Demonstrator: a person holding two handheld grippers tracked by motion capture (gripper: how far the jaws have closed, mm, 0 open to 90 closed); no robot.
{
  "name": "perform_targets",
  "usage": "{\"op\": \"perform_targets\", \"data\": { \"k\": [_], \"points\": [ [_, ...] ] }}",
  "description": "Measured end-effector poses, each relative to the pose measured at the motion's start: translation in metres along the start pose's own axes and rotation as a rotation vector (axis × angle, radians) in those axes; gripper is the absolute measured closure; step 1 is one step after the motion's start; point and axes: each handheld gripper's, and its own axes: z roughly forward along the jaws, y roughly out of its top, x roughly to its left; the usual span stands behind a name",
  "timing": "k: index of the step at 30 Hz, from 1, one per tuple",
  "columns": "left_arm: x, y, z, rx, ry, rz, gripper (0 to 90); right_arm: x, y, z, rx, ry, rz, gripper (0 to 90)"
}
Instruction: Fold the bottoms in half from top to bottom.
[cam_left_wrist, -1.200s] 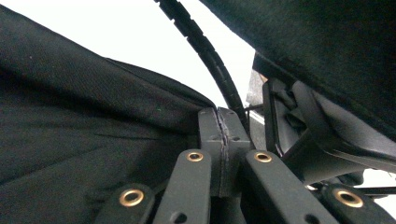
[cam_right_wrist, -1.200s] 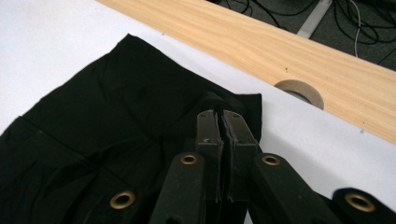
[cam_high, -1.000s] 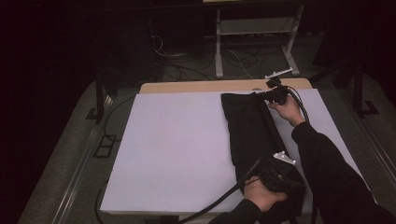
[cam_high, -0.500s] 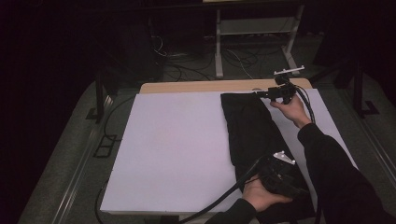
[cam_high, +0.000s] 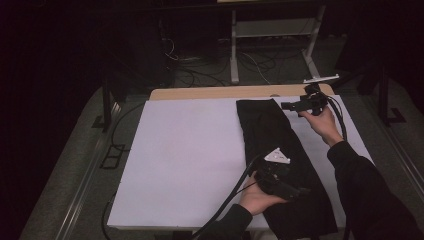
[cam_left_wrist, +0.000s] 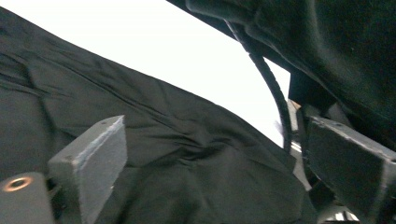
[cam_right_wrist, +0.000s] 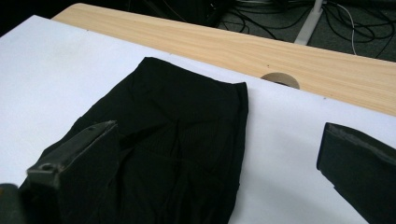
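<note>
Both the left claw (cam_high: 295, 190) and right claw (cam_high: 286, 105) have just opened, empty.

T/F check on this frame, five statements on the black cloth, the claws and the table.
1. The long black folded cloth lies on the right part of the white table cover. True.
2. The right claw is clamped on the cloth's far end. False: its jaws have just been opening, stand apart, and nothing is between them.
3. The left claw stands open above the cloth's near part. True.
4. The cloth is red. False: it is black.
5. A strip of light wooden tabletop shows beyond the white cover's far edge. True.
</note>
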Motion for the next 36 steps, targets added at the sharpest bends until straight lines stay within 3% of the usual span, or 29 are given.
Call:
{"op": "perform_targets", "data": {
  "k": [10, 21, 24, 36],
  "points": [
    [0.011, 0.004, -0.014, -0.038, 0.022, 0.027, 1.0, -0.005, -0.007, -0.006, -0.004, 0.023, 0.017, 0.0],
    [0.033, 0.011, -0.038, -0.091, 0.070, 0.015, 1.0, -0.006, -0.009, -0.011, 0.009, 0.043, 0.020, 0.0],
    [0.039, 0.013, -0.043, -0.081, 0.090, 0.028, 0.1, -0.005, -0.009, -0.012, 0.007, 0.047, 0.015, 0.0],
    [0.064, 0.020, -0.065, -0.093, 0.149, 0.005, 0.0, 0.003, -0.007, -0.017, 0.020, 0.061, -0.003, 0.0]
  ]
}}
